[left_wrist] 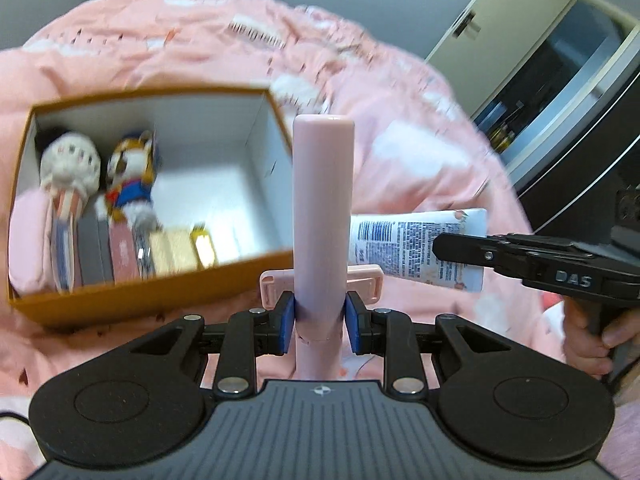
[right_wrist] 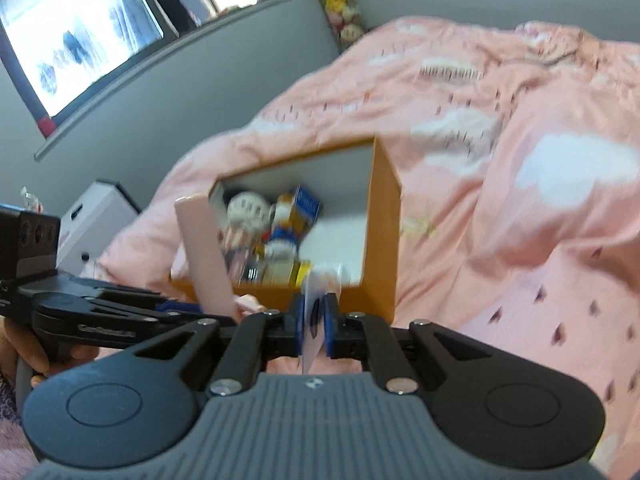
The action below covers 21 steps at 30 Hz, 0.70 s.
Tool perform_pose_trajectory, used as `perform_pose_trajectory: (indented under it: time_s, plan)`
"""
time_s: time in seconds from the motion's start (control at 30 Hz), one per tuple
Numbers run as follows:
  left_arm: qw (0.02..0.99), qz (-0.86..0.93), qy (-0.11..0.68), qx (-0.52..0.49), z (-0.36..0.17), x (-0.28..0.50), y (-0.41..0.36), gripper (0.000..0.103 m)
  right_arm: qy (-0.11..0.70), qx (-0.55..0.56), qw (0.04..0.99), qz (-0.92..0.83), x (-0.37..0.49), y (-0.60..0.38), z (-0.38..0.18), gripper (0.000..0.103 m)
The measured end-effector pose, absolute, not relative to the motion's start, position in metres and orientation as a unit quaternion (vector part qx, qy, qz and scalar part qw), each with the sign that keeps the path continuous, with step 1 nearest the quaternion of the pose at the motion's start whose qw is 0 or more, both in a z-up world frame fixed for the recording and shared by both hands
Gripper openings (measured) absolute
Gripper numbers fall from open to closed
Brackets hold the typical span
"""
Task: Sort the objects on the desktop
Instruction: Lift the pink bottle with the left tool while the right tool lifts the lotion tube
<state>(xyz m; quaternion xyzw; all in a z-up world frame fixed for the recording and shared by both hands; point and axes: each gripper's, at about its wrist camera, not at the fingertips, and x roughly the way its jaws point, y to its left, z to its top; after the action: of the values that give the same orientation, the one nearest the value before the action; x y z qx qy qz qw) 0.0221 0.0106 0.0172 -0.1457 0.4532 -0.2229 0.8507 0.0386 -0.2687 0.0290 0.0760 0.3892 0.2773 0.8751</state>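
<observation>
My left gripper (left_wrist: 320, 316) is shut on a pink stick (left_wrist: 323, 200) that stands upright between the blue pads, with a pink clamp piece at its base. To its right, my right gripper (left_wrist: 440, 248) is shut on the flat end of a white tube with blue print (left_wrist: 416, 244). In the right wrist view the tube (right_wrist: 322, 280) shows edge-on between the pads of the right gripper (right_wrist: 316, 320). The pink stick (right_wrist: 204, 256) rises at the left there. An orange box with a white inside (left_wrist: 140, 304) lies ahead on the bed. It holds two plush dolls (left_wrist: 70, 164) and several small boxes.
A pink duvet with white clouds (right_wrist: 520, 240) covers the bed around the orange box (right_wrist: 386, 240). A white crate (right_wrist: 96, 216) stands by the grey wall at the left. Dark furniture (left_wrist: 580, 152) stands at the right. A hand (left_wrist: 592, 344) grips the right gripper's handle.
</observation>
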Motion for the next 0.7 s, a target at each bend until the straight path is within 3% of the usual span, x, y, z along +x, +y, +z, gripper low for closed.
perform_pose_trajectory:
  time_s: [0.33, 0.7]
  plan:
    - [0.879, -0.221, 0.396, -0.147, 0.06, 0.077, 0.021, 0.03, 0.337, 0.058, 0.911, 0.231, 0.069, -0.274, 0.048, 0.01]
    - [0.825, -0.225, 0.483, -0.186, -0.022, 0.169, 0.011, 0.03, 0.355, 0.078, 0.911, 0.196, 0.113, -0.28, 0.022, 0.01]
